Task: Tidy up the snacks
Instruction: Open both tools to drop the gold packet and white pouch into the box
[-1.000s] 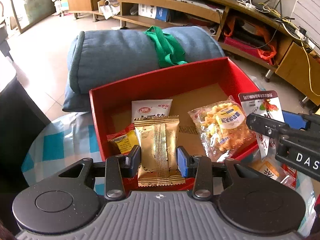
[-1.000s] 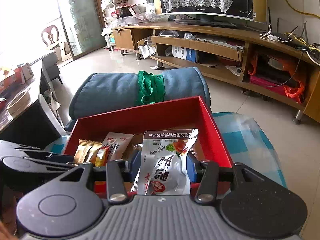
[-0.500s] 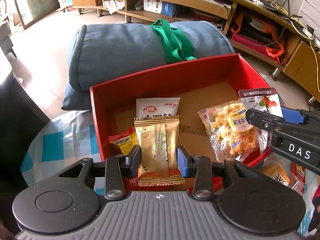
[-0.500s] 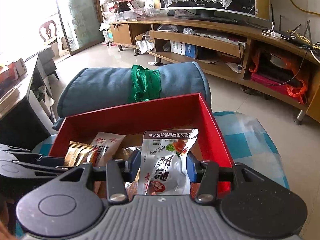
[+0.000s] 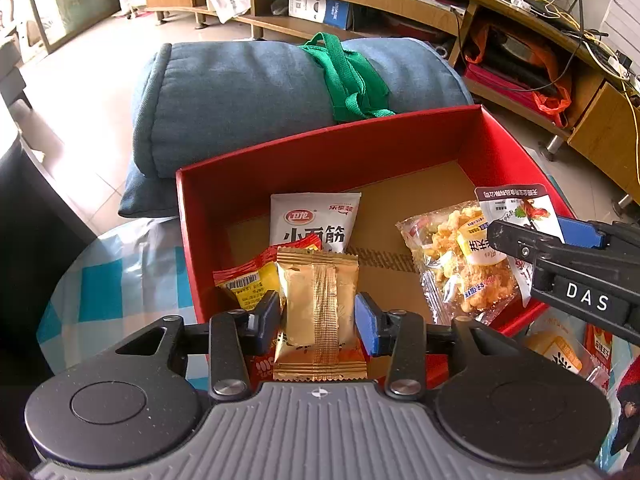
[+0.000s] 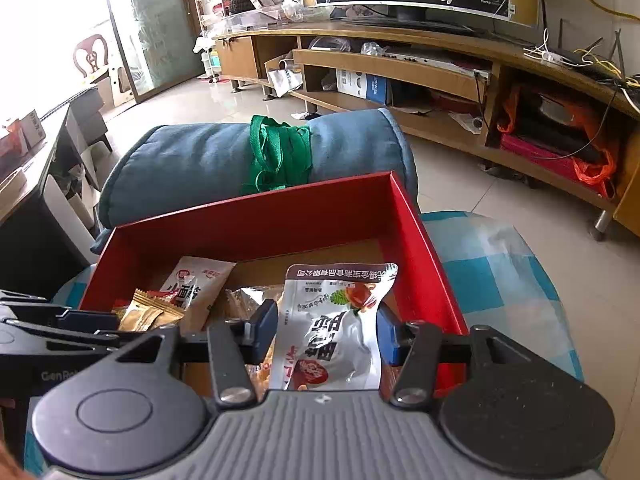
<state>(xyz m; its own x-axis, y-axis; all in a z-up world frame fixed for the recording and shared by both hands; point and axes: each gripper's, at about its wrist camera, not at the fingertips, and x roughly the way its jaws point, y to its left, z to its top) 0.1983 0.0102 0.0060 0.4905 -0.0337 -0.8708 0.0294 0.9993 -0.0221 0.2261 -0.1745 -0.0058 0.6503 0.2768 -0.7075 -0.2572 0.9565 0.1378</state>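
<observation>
Letting go cleanly is the step in hand, as I judge it: both packets hang over the open red cardboard box (image 5: 400, 148), and the jaws of both tongs have just been opening with a packet between each pair.

In the left wrist view, the left gripper (image 5: 318, 318) sits at lower centre, and its blue pads now stand just clear of the crimped gold foil snack packet (image 5: 318, 308) on both sides, so it is open around the packet and no longer clamping it. In the right wrist view, the right gripper (image 6: 326, 336) at lower centre brackets the white plastic pouch with red print (image 6: 332, 328); the pouch bulges against the right pad, a sliver of gap shows at the left one, so I read it as open too.

To do this well, widen each pair fully before lifting away, so no crimped edge snags, and pull back along the fingers.

The gold packet is flat, shiny and stiff, with a ribbed seam down its middle. Already inside the box lie 3 others: a white sachet with a red logo (image 5: 314, 220) at centre, a yellow and red wrapper (image 5: 248, 284) at lower left, and a clear bag of golden puffed pieces (image 5: 460, 256) at right. The box rests on a blue and white checked cloth (image 5: 116, 280).
</observation>
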